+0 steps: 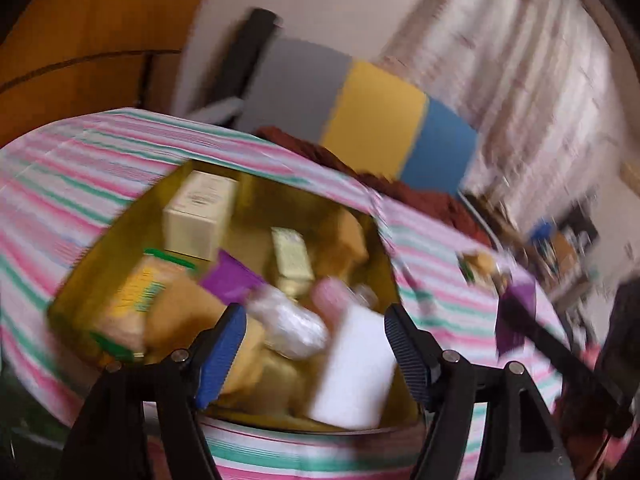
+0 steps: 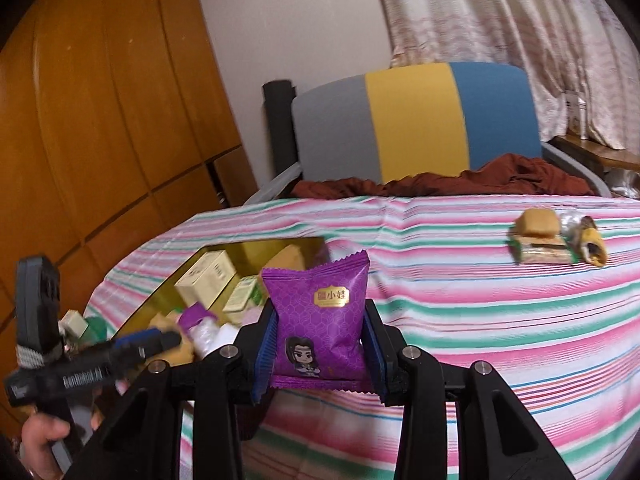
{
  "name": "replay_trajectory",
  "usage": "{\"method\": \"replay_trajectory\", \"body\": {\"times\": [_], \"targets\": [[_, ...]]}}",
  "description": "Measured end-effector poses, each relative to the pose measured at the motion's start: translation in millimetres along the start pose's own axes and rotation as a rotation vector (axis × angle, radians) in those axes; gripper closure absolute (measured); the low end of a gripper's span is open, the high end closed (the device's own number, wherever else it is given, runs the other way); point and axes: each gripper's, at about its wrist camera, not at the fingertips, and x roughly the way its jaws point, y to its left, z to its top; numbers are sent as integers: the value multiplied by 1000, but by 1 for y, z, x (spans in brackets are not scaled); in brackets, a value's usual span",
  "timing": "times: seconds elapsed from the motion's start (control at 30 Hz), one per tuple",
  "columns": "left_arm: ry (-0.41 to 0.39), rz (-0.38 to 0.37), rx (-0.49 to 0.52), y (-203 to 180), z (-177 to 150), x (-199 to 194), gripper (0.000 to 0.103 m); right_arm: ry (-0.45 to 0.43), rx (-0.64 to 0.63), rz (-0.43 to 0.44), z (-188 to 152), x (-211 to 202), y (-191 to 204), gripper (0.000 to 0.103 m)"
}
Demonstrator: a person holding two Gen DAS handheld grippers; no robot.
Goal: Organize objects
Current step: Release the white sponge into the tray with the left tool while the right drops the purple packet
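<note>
My right gripper (image 2: 320,344) is shut on a purple snack packet (image 2: 320,320) and holds it upright above the striped cloth. A gold box (image 1: 100,248) lies open on the cloth, filled with several snacks and small cartons; it also shows in the right wrist view (image 2: 160,292). My left gripper (image 1: 316,344) is open and empty just above the box; a white packet (image 1: 352,368) and a clear wrapped snack (image 1: 288,324) lie below it. The left wrist view is blurred. The left gripper shows in the right wrist view (image 2: 156,344) over the box.
The table wears a pink, green and white striped cloth (image 2: 480,320). Loose snacks (image 2: 544,240) lie at its far right. A grey, yellow and blue chair (image 2: 416,120) with a rust-red cloth (image 2: 480,180) stands behind. A wooden wardrobe (image 2: 100,100) is left, curtains (image 2: 500,12) right.
</note>
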Motion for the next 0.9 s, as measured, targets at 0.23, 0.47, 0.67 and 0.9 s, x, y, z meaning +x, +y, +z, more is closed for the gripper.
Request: {"method": "replay_trajectory", "body": {"times": [0.23, 0.47, 0.67, 0.9], "targets": [[-90, 98, -80, 14, -1, -22, 30, 112, -61, 95, -1, 39, 43, 63], [-153, 223, -121, 22, -8, -41, 30, 286, -99, 198, 15, 111, 90, 63], [-128, 234, -172, 34, -10, -41, 30, 395, -152, 195, 26, 179, 122, 62], [-126, 223, -185, 37, -10, -42, 30, 381, -156, 122, 32, 201, 122, 45]]}}
